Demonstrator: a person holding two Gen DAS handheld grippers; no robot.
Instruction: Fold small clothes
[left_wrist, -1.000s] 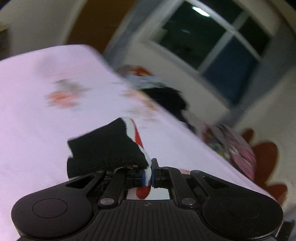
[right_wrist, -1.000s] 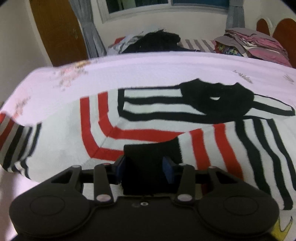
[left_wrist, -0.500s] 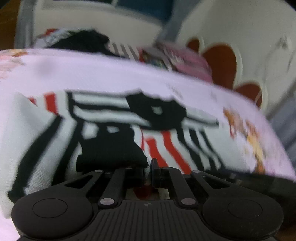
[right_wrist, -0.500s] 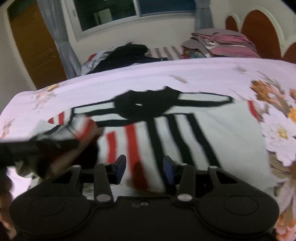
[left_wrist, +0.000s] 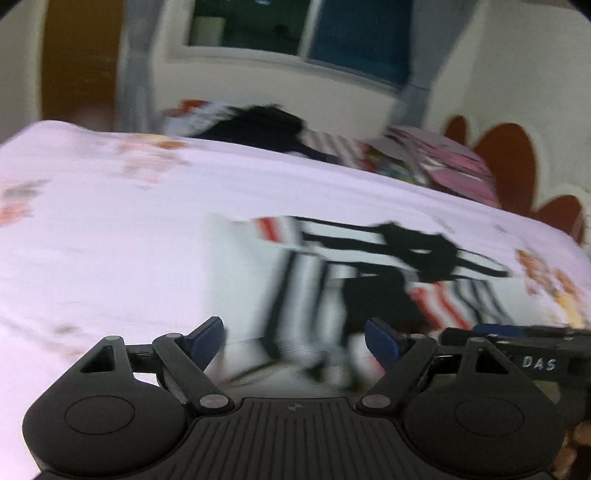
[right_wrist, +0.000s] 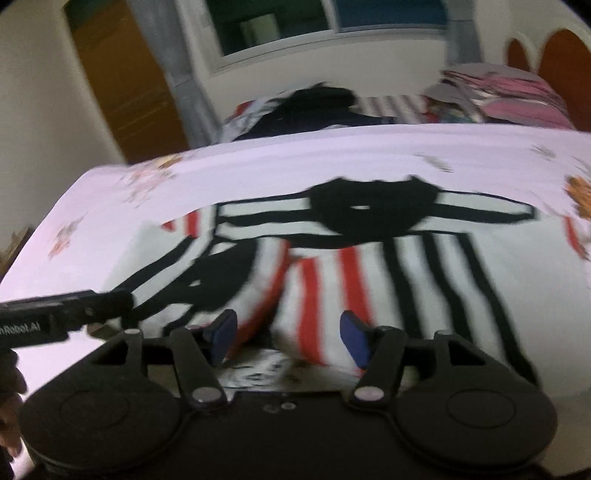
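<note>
Nearest, both tools hover low over the bed. Left gripper (left_wrist: 295, 338): fingers apart and opening, nothing pinched, striped cloth lying beneath the gap. Right gripper (right_wrist: 288, 334): fingers likewise apart and opening, the sweater's near hem under them, not clamped. The striped sweater (right_wrist: 369, 266) lies spread on the pale floral bedsheet (left_wrist: 110, 229), white knit with black and red bands, black collar patch toward the far side, one sleeve with its black cuff laid in across the body on the left. Judged soft, light and floppy; it will sag and crease wherever lifted, so best taken at a hem corner or shoulder seam, both sides at once. Writing: "DAS" on the right tool's side as seen from the left camera; "nRobot.AI", partly cut off, on the left tool's side in the right view. Beyond, a heap of clothes (right_wrist: 314, 107) at the bed's far edge, then a window (right_wrist: 325, 22).
</note>
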